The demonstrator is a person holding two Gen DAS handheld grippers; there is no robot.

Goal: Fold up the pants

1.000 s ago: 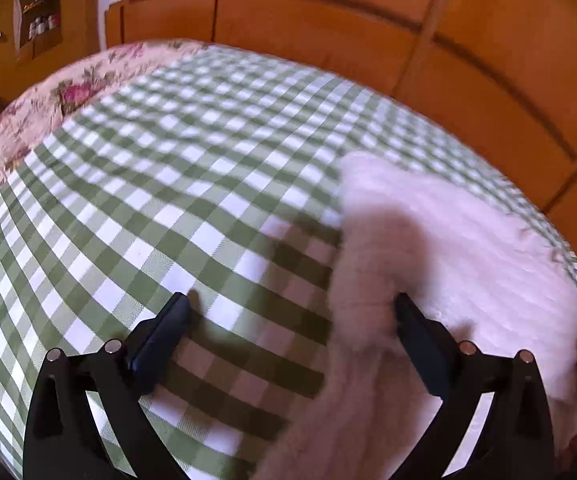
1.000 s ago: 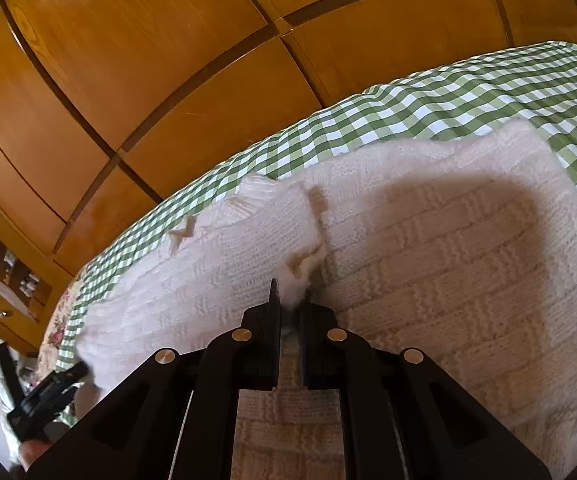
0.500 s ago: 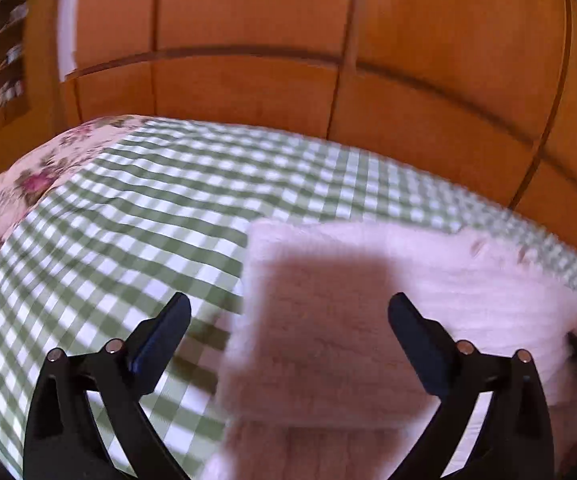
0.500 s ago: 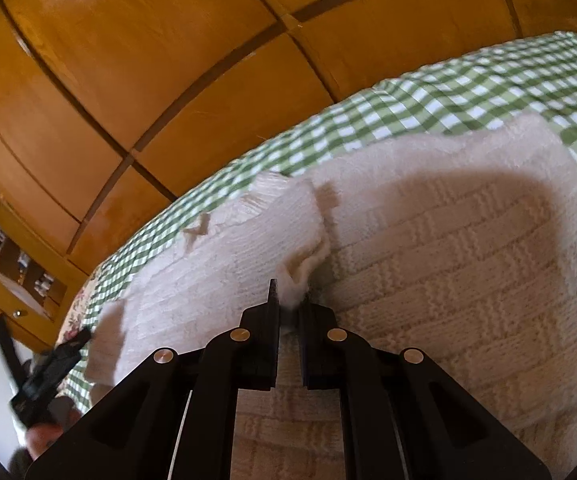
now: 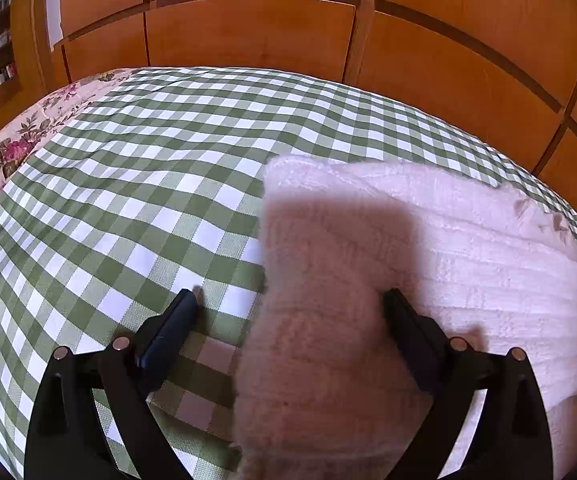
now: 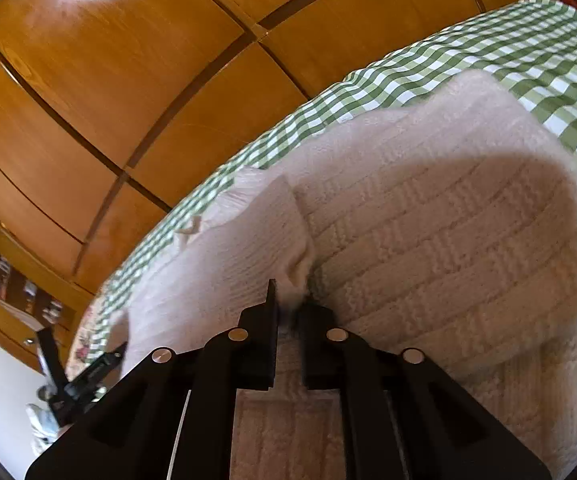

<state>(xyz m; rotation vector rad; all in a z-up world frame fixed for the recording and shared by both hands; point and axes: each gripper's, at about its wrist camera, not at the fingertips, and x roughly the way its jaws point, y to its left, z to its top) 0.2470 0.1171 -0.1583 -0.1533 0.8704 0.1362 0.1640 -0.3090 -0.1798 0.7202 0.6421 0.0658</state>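
Nearest, the right gripper pinches a fold of the pale pink knitted pants, which spread ahead of it across the green-and-white checked bedcover. Meanwhile the left gripper stands wide apart, its fingers straddling the pants' edge, unpinched; orange wooden panelling lies beyond.

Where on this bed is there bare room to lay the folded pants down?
The green checked bedspread lies bare between the pants' edge, the floral cover and the wooden panels. The other side is crowded: pants nearly reach the panels, with the right gripper.
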